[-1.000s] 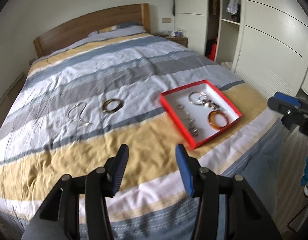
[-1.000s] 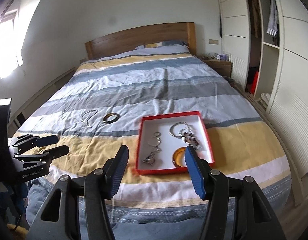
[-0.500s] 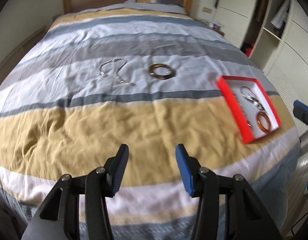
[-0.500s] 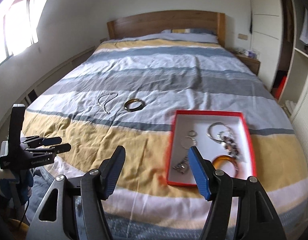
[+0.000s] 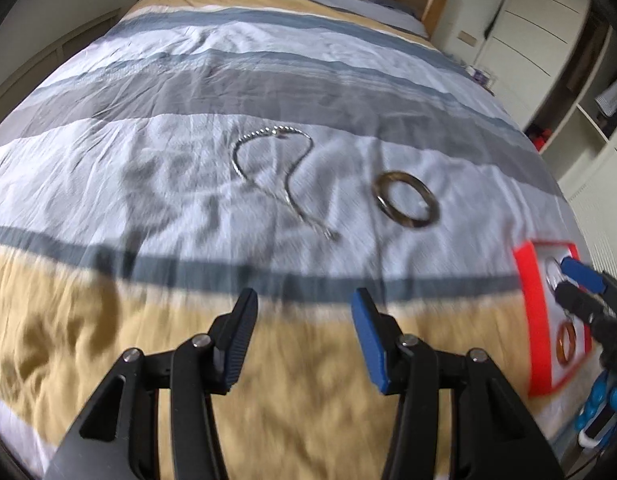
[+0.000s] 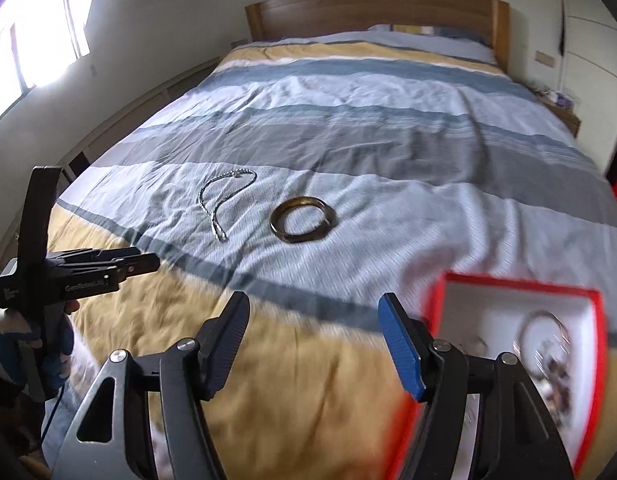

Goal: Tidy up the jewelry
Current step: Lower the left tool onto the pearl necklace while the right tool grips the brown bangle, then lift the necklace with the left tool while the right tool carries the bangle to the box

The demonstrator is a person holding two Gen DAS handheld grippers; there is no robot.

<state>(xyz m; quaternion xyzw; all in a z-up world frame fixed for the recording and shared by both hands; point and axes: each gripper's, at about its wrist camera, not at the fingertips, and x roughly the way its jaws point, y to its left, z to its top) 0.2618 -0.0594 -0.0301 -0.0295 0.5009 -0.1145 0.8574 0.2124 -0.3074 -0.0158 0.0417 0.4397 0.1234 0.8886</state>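
2 pieces lie loose on the striped bedspread [image 6: 388, 152]: a silver chain [image 6: 224, 200] and a brown bangle [image 6: 302, 220]. Several others already sit in the red tray [image 6: 512, 288] (a large ring, an orange bangle and some smaller bits, too blurred to name). We judge the job partly done, with those 2 left to move.

Our left gripper [image 5: 304, 320] is spread and empty, nothing between its blue pads. In its own view the chain [image 5: 276, 168] lies at 12 o'clock from the fingertips, well apart across the dark grey stripe, and the bangle [image 5: 406, 200] at 1 o'clock, beside the chain but not touching it. The tray [image 5: 526, 300] sits at 3 o'clock near the frame edge.

Our right gripper [image 6: 314, 328] is also empty, its jaws opening with only bedspread showing between them. From it the bangle lies at 12 o'clock, well apart, the chain at 11 o'clock, and the tray just beside its right finger at 3 o'clock. The left gripper [image 6: 144, 266] shows at 9 o'clock in this view, held over the yellow band.

We would guess each gripper takes 1 loose piece.
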